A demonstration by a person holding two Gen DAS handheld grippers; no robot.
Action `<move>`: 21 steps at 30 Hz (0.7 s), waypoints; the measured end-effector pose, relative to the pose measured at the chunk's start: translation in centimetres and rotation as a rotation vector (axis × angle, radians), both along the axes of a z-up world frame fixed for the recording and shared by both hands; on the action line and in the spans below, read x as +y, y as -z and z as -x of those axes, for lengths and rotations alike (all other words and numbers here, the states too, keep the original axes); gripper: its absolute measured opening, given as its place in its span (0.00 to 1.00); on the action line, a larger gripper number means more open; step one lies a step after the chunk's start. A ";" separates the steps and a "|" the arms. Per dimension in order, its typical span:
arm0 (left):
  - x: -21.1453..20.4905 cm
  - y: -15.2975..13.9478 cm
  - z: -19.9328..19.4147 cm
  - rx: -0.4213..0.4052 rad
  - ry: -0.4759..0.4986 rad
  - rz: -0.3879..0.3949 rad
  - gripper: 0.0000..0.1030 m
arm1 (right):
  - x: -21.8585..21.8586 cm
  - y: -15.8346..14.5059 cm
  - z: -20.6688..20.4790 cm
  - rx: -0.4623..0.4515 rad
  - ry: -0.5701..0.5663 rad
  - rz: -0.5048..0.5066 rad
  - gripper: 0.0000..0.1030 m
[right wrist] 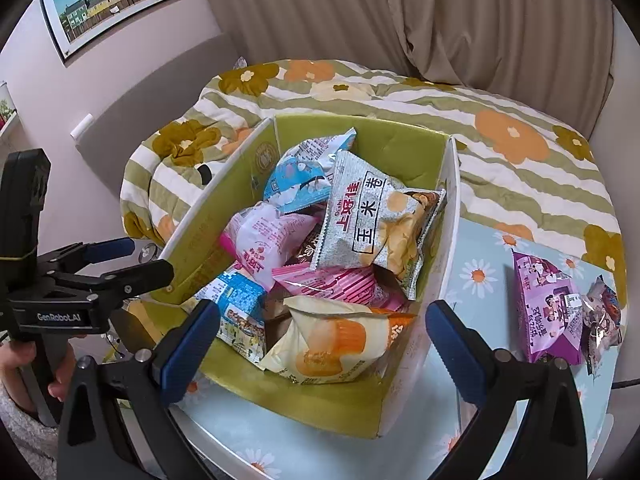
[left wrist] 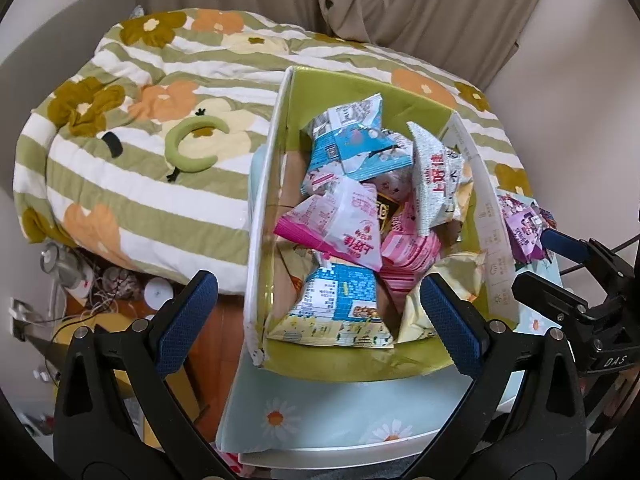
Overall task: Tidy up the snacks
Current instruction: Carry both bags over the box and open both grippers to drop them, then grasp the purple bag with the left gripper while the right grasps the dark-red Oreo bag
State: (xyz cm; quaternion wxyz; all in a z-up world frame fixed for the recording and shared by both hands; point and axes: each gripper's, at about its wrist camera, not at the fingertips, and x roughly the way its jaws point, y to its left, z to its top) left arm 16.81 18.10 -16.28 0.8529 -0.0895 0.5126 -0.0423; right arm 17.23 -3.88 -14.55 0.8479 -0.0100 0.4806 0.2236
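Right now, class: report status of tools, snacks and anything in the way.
Both tools open: left tool, right tool. Box full of snacks. Purple packet on table outside. Nothing blocking.

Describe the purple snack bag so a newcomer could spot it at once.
Find the green-lined cardboard box full of snack packets on the daisy-print tablecloth. Look outside the box, on the cloth beside its white side wall. The purple snack bag stands there, touching only a smaller crinkly clear-wrapped packet; it is the sole purple bag, and nearly every other snack sits inside the box.

Both wrist views angled down, near, sharing snack box [left wrist: 276,128]
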 end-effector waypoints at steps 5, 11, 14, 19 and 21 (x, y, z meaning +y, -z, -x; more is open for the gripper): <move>-1.3 -2.0 0.2 -0.024 0.024 0.009 0.98 | -0.3 -1.4 0.9 -0.015 0.018 0.022 0.99; -3.8 -3.5 -0.2 -0.040 0.103 0.063 0.98 | -3.1 -3.2 1.9 -0.041 0.082 0.014 0.99; -5.8 -4.4 -0.8 -0.052 0.148 0.091 0.98 | -5.4 -4.0 2.3 -0.044 0.135 0.005 0.99; -11.0 -6.0 -1.9 -0.081 0.231 0.104 0.98 | -11.0 -5.6 2.9 -0.069 0.261 -0.007 0.99; -13.2 -6.3 -2.4 -0.087 0.259 0.112 0.98 | -13.8 -6.0 2.9 -0.078 0.315 0.003 0.99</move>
